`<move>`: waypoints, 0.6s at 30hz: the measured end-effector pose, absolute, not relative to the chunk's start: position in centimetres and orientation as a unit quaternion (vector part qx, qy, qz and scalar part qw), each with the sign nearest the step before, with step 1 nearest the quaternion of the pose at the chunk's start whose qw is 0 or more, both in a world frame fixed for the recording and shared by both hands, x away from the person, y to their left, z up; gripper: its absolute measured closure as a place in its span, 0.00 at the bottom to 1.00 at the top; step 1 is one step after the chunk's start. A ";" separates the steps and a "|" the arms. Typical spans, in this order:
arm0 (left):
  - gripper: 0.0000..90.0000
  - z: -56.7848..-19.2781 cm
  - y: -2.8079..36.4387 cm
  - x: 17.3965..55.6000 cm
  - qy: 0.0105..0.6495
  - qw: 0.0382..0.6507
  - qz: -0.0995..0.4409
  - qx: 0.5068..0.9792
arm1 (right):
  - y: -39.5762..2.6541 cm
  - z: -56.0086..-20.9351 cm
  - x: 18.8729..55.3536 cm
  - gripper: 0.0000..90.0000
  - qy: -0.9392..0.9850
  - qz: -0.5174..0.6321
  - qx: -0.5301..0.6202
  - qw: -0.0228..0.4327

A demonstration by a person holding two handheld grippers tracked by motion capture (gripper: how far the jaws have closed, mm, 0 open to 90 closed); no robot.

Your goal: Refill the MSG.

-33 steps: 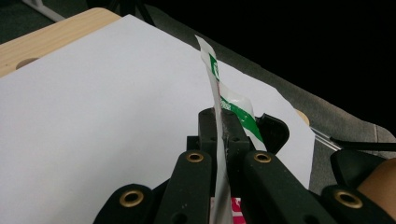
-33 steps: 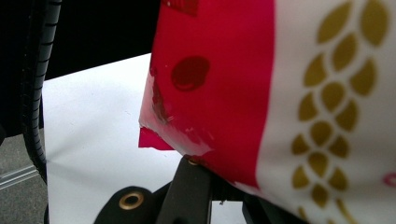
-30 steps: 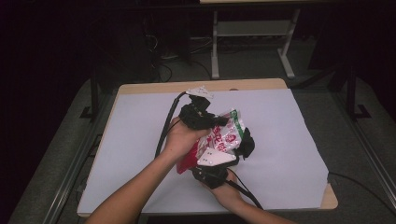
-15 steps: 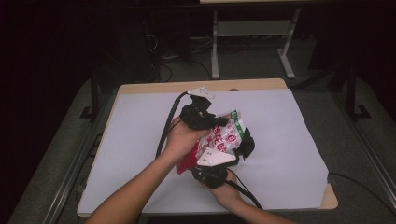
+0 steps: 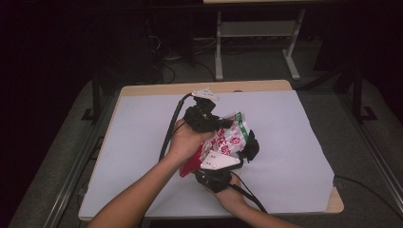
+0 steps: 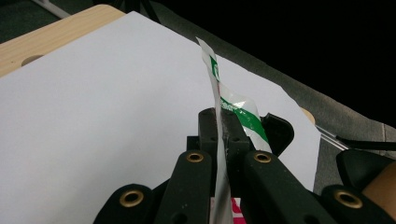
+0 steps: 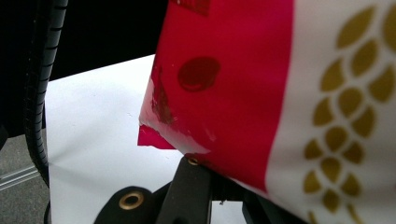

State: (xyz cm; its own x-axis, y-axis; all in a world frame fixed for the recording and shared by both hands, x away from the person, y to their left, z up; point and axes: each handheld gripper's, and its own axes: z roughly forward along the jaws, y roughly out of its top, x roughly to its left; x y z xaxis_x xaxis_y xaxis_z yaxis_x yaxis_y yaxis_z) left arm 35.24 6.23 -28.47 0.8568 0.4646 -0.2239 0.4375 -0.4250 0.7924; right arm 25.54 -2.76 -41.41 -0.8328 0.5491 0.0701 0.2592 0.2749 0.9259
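Snack bag (image 5: 228, 142) pinched between left gripper (image 5: 223, 124) above and right gripper (image 5: 240, 159) below, forearms converging

High overhead, two close-ups (shared packet (image 5: 231, 138))

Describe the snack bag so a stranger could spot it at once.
Find the white sheet covering the wooden table; near its middle two hands hold black grippers. The bag is pinched between them, a crinkly red-and-white packet with a green stripe, the one colourful thing there.

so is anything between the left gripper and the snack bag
Nothing visible. The left gripper is already shut on the snack bag, pinching its thin sealed edge directly between the jaws above the white sheet.
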 end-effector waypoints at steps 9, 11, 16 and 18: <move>1.00 -28.5 6.0 35.2 0.274 0.466 0.020 0.841 | -2.7 -41.4 25.5 1.00 0.788 0.544 0.255 0.134; 1.00 -28.5 6.0 35.2 0.277 0.464 0.020 0.841 | -2.6 -41.4 25.5 1.00 0.788 0.544 0.255 0.136; 1.00 -28.5 6.0 35.1 0.277 0.464 0.022 0.841 | -2.6 -41.4 25.5 1.00 0.789 0.543 0.254 0.136; 1.00 -28.4 6.0 35.1 0.278 0.463 0.024 0.841 | -2.6 -41.4 25.5 1.00 0.789 0.543 0.254 0.135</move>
State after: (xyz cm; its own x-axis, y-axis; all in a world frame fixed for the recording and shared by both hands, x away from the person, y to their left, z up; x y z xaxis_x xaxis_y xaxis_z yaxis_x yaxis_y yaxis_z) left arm 35.11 5.97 -28.41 0.8446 0.4897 -0.2166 0.4450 -0.4170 0.7925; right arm 25.49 -2.60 -41.41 -0.8345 0.5475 0.0624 0.2533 0.2806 0.9258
